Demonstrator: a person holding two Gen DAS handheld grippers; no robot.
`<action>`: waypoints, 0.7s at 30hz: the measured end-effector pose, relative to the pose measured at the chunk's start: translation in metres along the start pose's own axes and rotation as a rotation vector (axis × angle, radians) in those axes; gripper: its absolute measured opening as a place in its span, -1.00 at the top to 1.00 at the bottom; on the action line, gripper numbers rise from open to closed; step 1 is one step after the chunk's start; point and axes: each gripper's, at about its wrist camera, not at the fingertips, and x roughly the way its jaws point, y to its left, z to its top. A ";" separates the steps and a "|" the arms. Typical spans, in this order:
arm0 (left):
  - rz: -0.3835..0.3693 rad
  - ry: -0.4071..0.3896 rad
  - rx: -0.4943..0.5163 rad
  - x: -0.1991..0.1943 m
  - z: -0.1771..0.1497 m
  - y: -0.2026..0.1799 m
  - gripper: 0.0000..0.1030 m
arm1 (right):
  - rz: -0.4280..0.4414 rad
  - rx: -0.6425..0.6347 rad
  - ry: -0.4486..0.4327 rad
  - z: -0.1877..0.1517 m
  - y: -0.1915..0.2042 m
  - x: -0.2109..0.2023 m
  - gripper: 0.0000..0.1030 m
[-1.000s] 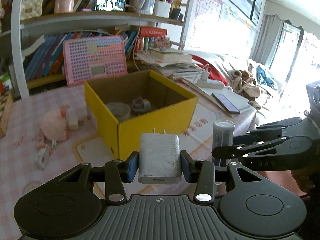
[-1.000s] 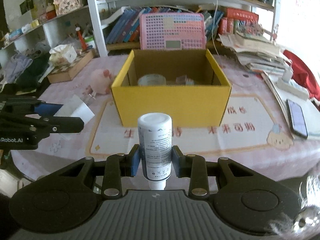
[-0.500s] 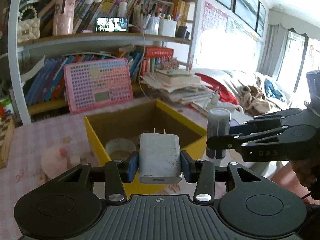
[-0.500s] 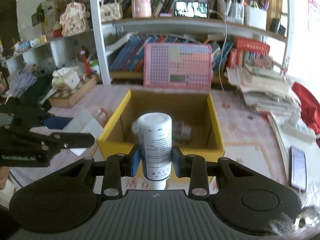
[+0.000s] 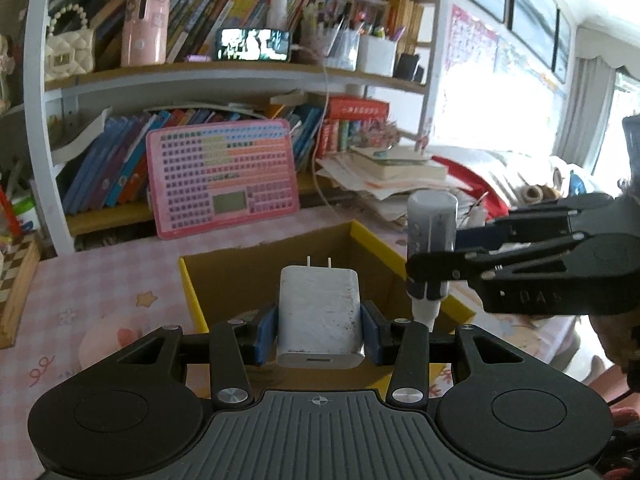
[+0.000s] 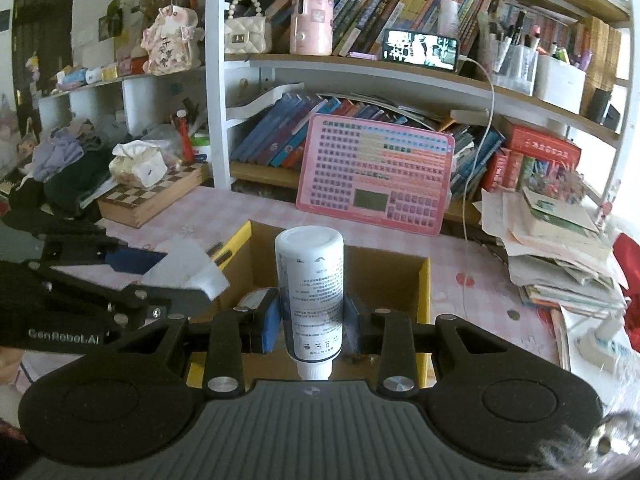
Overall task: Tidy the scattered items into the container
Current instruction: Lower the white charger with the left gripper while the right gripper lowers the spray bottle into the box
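My left gripper is shut on a white wall charger, prongs pointing forward, held over the near edge of the yellow cardboard box. My right gripper is shut on a white bottle, cap toward the camera, held above the box. In the left wrist view the right gripper and bottle hang over the box's right wall. In the right wrist view the left gripper holds the charger over the box's left wall. The box's contents are mostly hidden.
A pink plush toy lies on the pink checked tablecloth left of the box. A pink keyboard tablet leans against the bookshelf behind the box. A paper stack sits to the right, and a chessboard box to the left.
Both grippers have moved forward and up over the box with their items still held. The box now sits directly beneath them, and its interior has slipped out of sight.
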 end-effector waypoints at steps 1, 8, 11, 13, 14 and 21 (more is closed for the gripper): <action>0.007 0.008 0.002 0.005 0.000 0.000 0.17 | 0.003 -0.007 0.006 0.000 -0.003 0.005 0.40; 0.033 0.082 0.027 0.040 -0.001 -0.004 0.17 | 0.033 -0.087 0.111 -0.006 -0.015 0.051 0.40; 0.036 0.118 0.033 0.052 -0.005 -0.005 0.17 | 0.053 -0.108 0.169 -0.014 -0.018 0.068 0.40; 0.039 0.142 0.035 0.060 -0.008 -0.006 0.17 | 0.074 -0.132 0.205 -0.019 -0.019 0.078 0.40; 0.038 0.152 0.035 0.064 -0.010 -0.005 0.17 | 0.086 -0.143 0.222 -0.022 -0.019 0.082 0.40; 0.035 0.222 0.025 0.084 -0.019 -0.004 0.17 | 0.152 -0.159 0.313 -0.031 -0.027 0.107 0.40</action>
